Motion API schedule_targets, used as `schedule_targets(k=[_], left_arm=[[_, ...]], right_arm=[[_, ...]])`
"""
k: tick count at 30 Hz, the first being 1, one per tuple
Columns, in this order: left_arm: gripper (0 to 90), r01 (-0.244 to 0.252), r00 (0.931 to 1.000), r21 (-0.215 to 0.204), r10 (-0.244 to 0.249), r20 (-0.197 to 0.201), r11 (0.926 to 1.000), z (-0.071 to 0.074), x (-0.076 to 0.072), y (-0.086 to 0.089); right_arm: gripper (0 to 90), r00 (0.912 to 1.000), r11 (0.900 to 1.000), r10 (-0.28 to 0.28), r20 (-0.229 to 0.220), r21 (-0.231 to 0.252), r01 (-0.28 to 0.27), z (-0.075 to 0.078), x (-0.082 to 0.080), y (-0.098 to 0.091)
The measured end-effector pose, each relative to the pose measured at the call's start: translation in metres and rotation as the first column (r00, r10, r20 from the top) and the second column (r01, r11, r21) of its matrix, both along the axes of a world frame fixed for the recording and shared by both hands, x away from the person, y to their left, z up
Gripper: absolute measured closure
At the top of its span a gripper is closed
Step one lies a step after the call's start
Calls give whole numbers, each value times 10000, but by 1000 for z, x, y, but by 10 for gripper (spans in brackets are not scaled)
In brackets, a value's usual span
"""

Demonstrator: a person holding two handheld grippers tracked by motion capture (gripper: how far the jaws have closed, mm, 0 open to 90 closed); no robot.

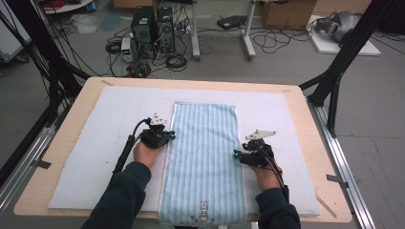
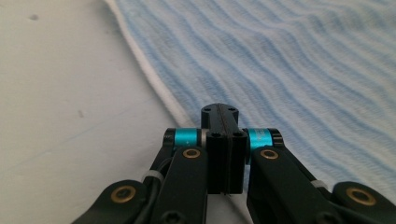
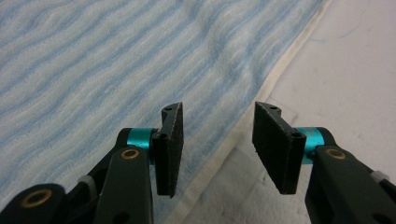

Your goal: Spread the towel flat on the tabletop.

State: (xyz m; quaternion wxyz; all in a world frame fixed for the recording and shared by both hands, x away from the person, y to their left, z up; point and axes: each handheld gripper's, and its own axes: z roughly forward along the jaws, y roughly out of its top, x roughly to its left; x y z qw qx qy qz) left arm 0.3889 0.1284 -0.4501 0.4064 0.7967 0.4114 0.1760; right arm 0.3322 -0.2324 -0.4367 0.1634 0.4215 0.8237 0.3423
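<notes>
A light blue striped towel (image 1: 205, 143) lies flat and lengthwise on the white mat (image 1: 114, 124), with a small rabbit print (image 1: 204, 208) at its near end. My left gripper (image 1: 169, 136) is at the towel's left edge, about halfway along. In the left gripper view its jaws are pressed together (image 2: 219, 112) just above the towel's white hem (image 2: 154, 88), and I see no cloth between them. My right gripper (image 1: 236, 154) is at the towel's right edge. Its jaws (image 3: 217, 121) stand apart over the hem (image 3: 261, 93) with nothing between the pads.
The mat covers most of a wooden table (image 1: 296, 100). Bare mat lies to the left and right of the towel. Black frame poles (image 1: 344, 52) stand at the table's far corners. Computers and cables (image 1: 153, 33) sit on the floor beyond.
</notes>
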Motion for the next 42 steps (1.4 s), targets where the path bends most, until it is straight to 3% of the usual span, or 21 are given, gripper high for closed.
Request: schedule_targets(k=[4, 9, 11, 13, 14, 16, 17, 19, 21, 22, 26, 29, 33, 38, 39, 42], left_arm=[[897, -329, 9992, 166, 325, 236, 9993, 0, 1, 0], [885, -445, 9990, -101, 445, 24, 9990, 0, 3, 6], [695, -691, 9976, -452, 688, -91, 9966, 1, 3, 8], [594, -715, 9974, -1037, 715, -40, 9920, 3, 1, 12], [552, -840, 9963, -1390, 855, 52, 9867, 5, -1, 15], [504, -833, 9958, -1712, 886, 238, 9817, 8, -4, 20], [484, -822, 9954, -1841, 898, 335, 9795, 9, -5, 22], [414, -788, 9948, -2015, 901, 476, 9763, 11, -7, 26], [297, -789, 9942, -2195, 928, 540, 9724, 14, -10, 28], [280, -596, 9956, -2417, 753, 562, 9685, 16, -11, 30], [232, 226, 9971, -2953, 0, 763, 9551, 20, -17, 31], [226, 914, 9934, -3335, -624, 965, 9383, 23, -22, 31], [219, 1291, 9879, -3510, -898, 1261, 9274, 26, -29, 34], [212, 1456, 9800, -3648, -836, 1805, 9196, 33, -34, 39], [211, 1483, 9767, -3571, -799, 1992, 9222, 35, -36, 40], [209, 1639, 9667, -3250, -860, 2410, 9314, 39, -40, 40]], right_arm=[[523, 10000, 10000, 36, 41, 64, -36, -1, -4, 1], [538, 10000, 10000, 71, 31, 65, -71, 1, -7, 3], [589, 9998, 9999, 118, -133, -91, -120, -2, -6, 4], [655, 9998, 9998, 173, -137, 23, -173, -4, -6, 4], [735, 9995, 9996, 255, -192, 114, -253, -4, -6, 3], [778, 9989, 9991, 415, -222, 113, -412, -4, -7, 2], [759, 9991, 9992, 407, -142, -5, -407, -3, -7, 2], [598, 10000, 9996, 53, 48, -277, -52, -4, -9, 0], [509, 9997, 9997, -230, -22, -2, 230, -5, -9, -8], [459, 9994, 9994, -350, 70, -43, 350, -5, -10, -11], [333, 9973, 9993, -323, 657, 230, 308, 1, -13, -19], [245, 9942, 9988, -334, 1026, 378, 297, 10, -12, -24], [179, 9886, 9987, -285, 1479, 470, 217, 23, -10, -28], [114, 9848, 9992, -106, 1736, 405, 37, 32, -5, -32], [113, 9825, 9996, 64, 1859, 268, -116, 33, -5, -33], [110, 9825, 9985, 137, 1858, 501, -234, 35, -4, -36]])
